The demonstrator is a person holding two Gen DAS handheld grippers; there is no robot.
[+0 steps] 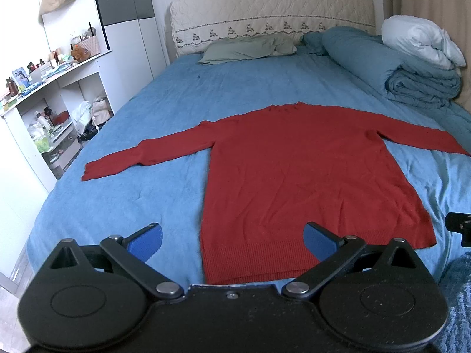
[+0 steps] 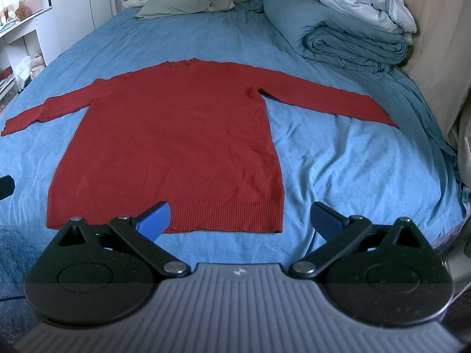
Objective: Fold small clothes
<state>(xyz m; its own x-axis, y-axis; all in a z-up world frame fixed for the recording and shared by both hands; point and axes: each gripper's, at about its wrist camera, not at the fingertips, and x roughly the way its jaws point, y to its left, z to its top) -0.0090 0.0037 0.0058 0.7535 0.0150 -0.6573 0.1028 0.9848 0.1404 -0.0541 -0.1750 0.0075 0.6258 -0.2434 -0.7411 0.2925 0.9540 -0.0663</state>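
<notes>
A red long-sleeved sweater (image 1: 297, 176) (image 2: 173, 135) lies flat on the blue bed sheet, hem toward me, collar toward the headboard, both sleeves spread out sideways. My left gripper (image 1: 232, 239) is open above the hem's left corner, blue pads wide apart, holding nothing. My right gripper (image 2: 240, 220) is open too, hovering over the hem's right corner. Its left pad (image 2: 154, 220) overlaps the ribbed hem in the view, and its right pad sits over bare sheet. A dark edge of the right gripper (image 1: 459, 226) shows at the right border of the left wrist view.
A rolled blue duvet (image 1: 391, 61) (image 2: 347, 32) with a white pillow (image 1: 421, 41) on it fills the bed's far right. A green pillow (image 1: 247, 48) lies by the quilted headboard (image 1: 270, 11). White shelves (image 1: 53, 88) crowded with bottles stand left of the bed.
</notes>
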